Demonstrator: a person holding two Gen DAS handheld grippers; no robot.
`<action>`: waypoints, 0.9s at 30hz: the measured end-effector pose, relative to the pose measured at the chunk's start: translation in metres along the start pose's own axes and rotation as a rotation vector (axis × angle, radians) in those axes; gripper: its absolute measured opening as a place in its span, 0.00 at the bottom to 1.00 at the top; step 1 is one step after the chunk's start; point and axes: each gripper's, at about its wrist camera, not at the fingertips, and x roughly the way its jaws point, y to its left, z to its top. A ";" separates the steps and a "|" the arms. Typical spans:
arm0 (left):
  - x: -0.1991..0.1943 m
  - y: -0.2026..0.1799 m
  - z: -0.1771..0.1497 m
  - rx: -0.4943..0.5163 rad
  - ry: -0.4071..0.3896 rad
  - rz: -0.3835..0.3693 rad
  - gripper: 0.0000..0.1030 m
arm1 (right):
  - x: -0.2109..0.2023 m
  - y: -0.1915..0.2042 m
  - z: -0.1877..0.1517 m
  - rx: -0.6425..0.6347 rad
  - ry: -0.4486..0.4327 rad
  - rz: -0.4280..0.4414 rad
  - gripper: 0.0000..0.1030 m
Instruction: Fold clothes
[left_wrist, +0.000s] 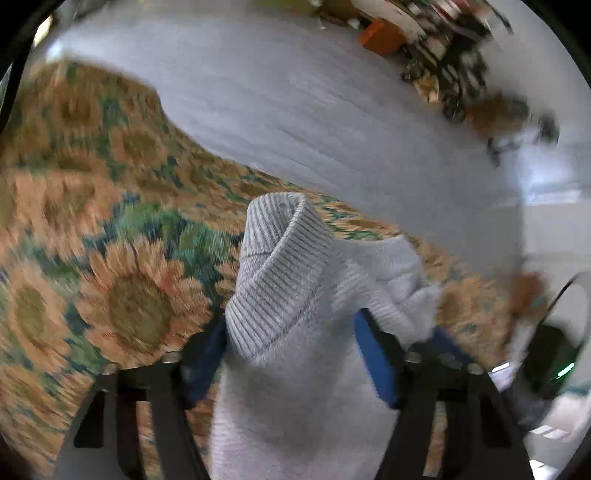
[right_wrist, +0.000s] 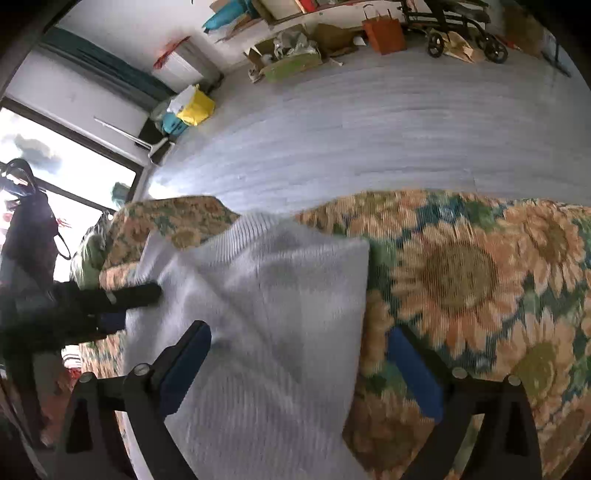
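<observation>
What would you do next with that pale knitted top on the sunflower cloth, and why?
Probably carry the bunched ribbed edge across and lay it flat. The left gripper has the grey sweater gathered between its blue pads, apparently gripped, while the right gripper stands wide open over the sweater's flat part on the sunflower cloth, holding nothing. So the fold looks only half made.

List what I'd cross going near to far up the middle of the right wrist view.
Grey knit garment between the right gripper fingers → sunflower-print cover → bare grey floor → cardboard boxes and orange paper bag along the far wall.
</observation>
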 end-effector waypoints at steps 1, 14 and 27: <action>-0.001 -0.005 -0.002 0.028 -0.010 -0.005 0.24 | 0.004 0.002 0.002 -0.017 0.001 -0.004 0.99; -0.041 0.001 -0.027 0.128 -0.162 -0.412 0.14 | -0.004 -0.012 -0.017 -0.198 0.044 0.012 1.00; -0.045 0.006 -0.026 0.108 -0.174 -0.418 0.14 | 0.002 -0.002 -0.013 -0.089 0.069 0.069 0.30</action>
